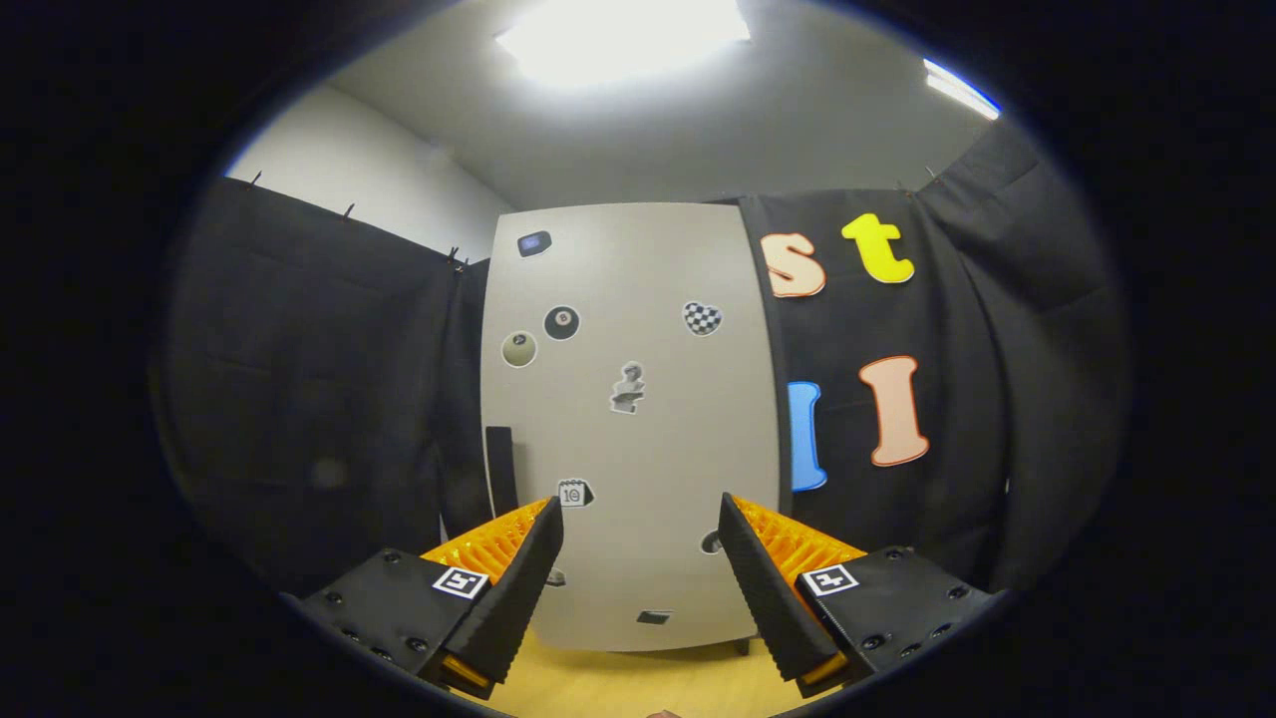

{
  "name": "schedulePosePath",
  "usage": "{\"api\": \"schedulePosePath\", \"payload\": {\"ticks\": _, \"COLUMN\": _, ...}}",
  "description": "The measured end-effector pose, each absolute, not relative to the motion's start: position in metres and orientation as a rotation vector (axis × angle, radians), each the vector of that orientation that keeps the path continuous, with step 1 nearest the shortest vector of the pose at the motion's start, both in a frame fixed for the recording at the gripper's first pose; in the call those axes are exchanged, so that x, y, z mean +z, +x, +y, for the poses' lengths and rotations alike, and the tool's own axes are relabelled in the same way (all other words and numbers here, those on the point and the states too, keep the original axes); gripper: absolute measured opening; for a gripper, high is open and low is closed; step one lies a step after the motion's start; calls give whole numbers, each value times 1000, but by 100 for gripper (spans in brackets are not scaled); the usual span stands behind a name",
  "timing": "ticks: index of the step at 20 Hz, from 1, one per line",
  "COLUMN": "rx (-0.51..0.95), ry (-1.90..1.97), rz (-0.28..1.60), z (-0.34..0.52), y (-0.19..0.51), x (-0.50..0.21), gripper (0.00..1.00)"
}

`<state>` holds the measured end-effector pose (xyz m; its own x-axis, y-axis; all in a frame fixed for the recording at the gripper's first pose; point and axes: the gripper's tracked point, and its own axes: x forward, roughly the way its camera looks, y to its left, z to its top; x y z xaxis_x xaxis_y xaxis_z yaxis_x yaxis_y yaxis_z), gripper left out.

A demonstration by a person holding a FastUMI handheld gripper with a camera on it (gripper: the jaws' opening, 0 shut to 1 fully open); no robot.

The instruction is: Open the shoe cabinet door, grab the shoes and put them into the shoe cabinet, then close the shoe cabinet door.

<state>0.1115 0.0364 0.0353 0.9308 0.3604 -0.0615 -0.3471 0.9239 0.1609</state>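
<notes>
Hand-held gripper [640, 543] is released, fingers spread wide with nothing between them. Shoe cabinet [628, 419] stands upright beyond the fingers on the wooden floor [638, 683], its sticker-covered door shut, a dark handle [499, 467] at its left edge.

Black cloth [319, 379] hangs as the booth's wall on both sides. Above it are a white wall [359, 170] and a bright ceiling lamp [618, 35]. The floor [638, 683] is yellowish.
</notes>
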Motion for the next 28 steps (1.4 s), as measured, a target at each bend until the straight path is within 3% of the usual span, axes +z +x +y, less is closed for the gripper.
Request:
{"api": "schedulePosePath", "payload": {"ticks": 10, "rx": 102, "ry": 24, "rz": 52, "z": -111, "y": 44, "x": 24, "gripper": 98}}
{"api": "schedulePosePath", "payload": {"ticks": 17, "rx": 11, "ry": 24, "rz": 35, "z": -135, "y": -11, "x": 19, "gripper": 98}}
{"api": "schedulePosePath", "payload": {"ticks": 28, "rx": -42, "ry": 3, "rz": 54, "z": -138, "y": -32, "x": 12, "gripper": 98}}
